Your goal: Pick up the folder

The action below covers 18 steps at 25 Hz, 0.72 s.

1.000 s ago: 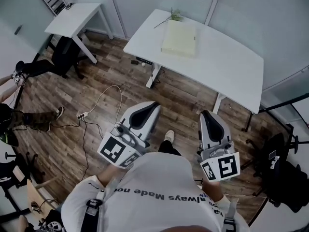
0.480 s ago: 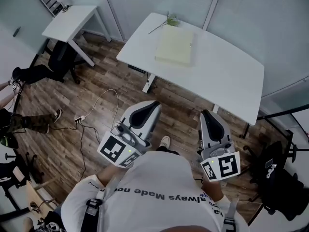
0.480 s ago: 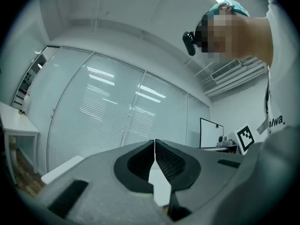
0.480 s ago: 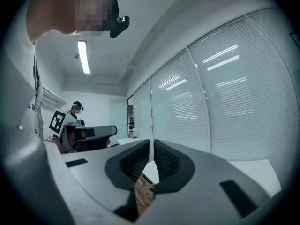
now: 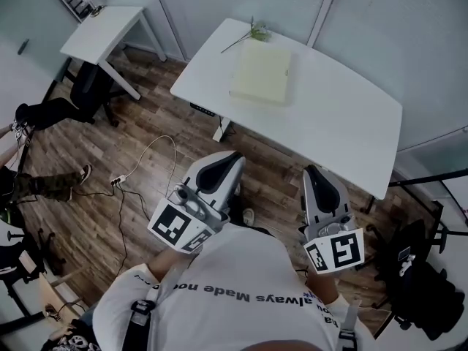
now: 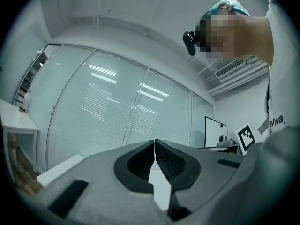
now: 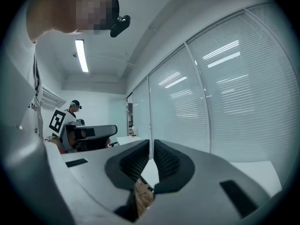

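The counter [image 5: 344, 115] has drawn nearer: the approach step. The left gripper [image 5: 227, 161] and right gripper [image 5: 317, 175] are closed and empty. The folder [image 5: 262, 73] lies well ahead; next, I judge, close in and open the jaws.

Two tables [image 5: 344, 115] [image 5: 102, 28], one folder [image 5: 262, 73]

A white table [image 5: 344, 115] is seen at upper centre, a green sprig [image 5: 256, 29] laid at its far edge. A smaller white table [image 5: 99, 31] is set at upper left, and a white cable [image 5: 157, 156] is trailed across the wooden floor [image 5: 95, 203].
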Available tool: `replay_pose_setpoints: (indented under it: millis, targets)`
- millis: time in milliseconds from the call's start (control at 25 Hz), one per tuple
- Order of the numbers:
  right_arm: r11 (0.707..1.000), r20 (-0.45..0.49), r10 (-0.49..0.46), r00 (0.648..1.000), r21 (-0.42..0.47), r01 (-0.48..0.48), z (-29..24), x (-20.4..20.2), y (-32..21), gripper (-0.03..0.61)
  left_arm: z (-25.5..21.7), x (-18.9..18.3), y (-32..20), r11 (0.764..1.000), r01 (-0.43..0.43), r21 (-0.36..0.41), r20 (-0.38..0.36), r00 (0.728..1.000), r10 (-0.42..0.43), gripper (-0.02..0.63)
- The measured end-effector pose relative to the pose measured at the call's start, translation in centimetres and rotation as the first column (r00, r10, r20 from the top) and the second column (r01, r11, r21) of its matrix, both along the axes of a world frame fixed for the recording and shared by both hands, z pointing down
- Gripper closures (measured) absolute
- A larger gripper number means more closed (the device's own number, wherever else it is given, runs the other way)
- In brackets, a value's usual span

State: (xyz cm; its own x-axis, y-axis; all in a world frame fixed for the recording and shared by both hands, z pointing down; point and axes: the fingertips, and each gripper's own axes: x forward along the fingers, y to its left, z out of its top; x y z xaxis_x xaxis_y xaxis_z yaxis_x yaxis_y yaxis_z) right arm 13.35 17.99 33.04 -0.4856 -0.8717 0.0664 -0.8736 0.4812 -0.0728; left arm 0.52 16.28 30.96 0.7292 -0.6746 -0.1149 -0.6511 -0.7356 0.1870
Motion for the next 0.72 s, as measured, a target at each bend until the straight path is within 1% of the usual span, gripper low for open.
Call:
replay_pose_setpoints:
  millis: [320,720]
  targets:
    - [1.000,-0.006,0.005,1.000,0.000,-0.005,0.2,0.0,-4.5,0.545,0.3,0.0,-4.8,1.000,0.000,0.002,0.001,1.000,0.000,0.598]
    - [1.000,-0.014,0.014,1.000,-0.003,-0.014,0.4,-1.5,-13.5,0.545,0.5,-1.1,-14.0,1.000,-0.020,-0.004,-0.005,1.000,0.020,0.598]
